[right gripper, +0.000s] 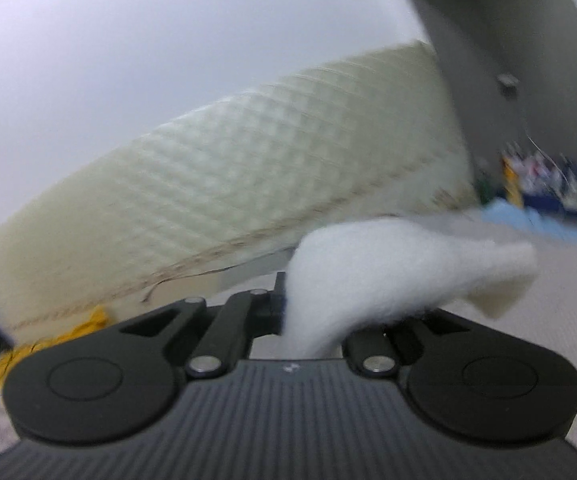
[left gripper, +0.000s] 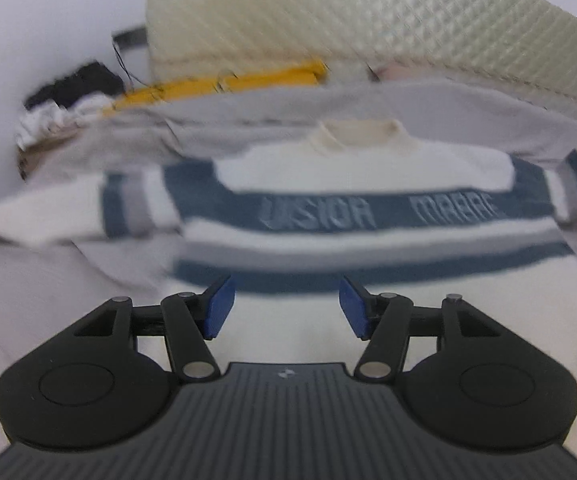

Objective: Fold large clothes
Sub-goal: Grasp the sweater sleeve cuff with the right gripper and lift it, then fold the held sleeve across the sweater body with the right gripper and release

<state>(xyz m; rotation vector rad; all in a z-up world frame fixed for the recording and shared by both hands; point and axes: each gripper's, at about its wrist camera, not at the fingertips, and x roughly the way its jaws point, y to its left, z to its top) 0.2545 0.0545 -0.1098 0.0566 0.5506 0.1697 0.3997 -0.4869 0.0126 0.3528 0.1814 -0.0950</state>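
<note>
Two grippers, one sweater: your right gripper (right gripper: 308, 312) is clenched on a white fold of the sweater (left gripper: 328, 216), which bunches over its jaws and hides the pads, while your left gripper (left gripper: 286, 306) is released, its blue pads (left gripper: 219, 307) apart above the lower body with nothing between them. The sweater lies face up on the sheet (left gripper: 48, 300), collar toward the mattress (left gripper: 368, 28), chest lettering legible, one sleeve spread to the left of the left-wrist view. Which part the right jaws hold cannot be told; probably a sleeve or hem edge. To fold well, carry that edge across the body in a low arc, keep it taut so no crease forms, and set your left gripper on the fold line to pin the body before you let go. Count: sweater, one; blue stripes across the body, two, with a grey one between; mattress leaning at the wall, one; yellow item (left gripper: 224, 84) beneath it, one; dark bundle (left gripper: 76, 84) at far left, one.
</note>
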